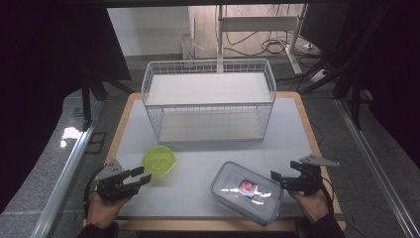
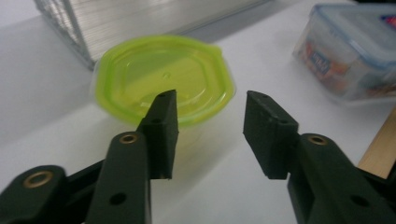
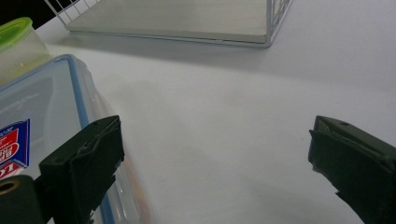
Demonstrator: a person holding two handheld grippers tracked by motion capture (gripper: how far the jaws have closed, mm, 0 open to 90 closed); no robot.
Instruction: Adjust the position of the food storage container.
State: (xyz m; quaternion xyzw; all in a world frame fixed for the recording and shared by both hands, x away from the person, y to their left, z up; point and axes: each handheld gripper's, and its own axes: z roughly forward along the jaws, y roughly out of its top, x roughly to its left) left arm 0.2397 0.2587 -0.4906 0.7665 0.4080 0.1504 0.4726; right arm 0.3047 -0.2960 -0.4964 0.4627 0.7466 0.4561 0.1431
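The left gripper (image 2: 210, 135) — jaws apart, gripping nothing — sits just near-left of the green-lidded tub (image 2: 163, 81), closer than the right hand's.

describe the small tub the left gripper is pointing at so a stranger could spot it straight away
Start at the white wire rack at the back of the table. In front of its left corner, just ahead of the left gripper, stands the small round tub. Its bright lime-green lid sets it apart from the larger clear rectangular box with a blue-edged lid.

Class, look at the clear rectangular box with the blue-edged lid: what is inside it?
Inside the clear box, a red-and-blue printed label or packet shows through the lid; glare hides everything else.
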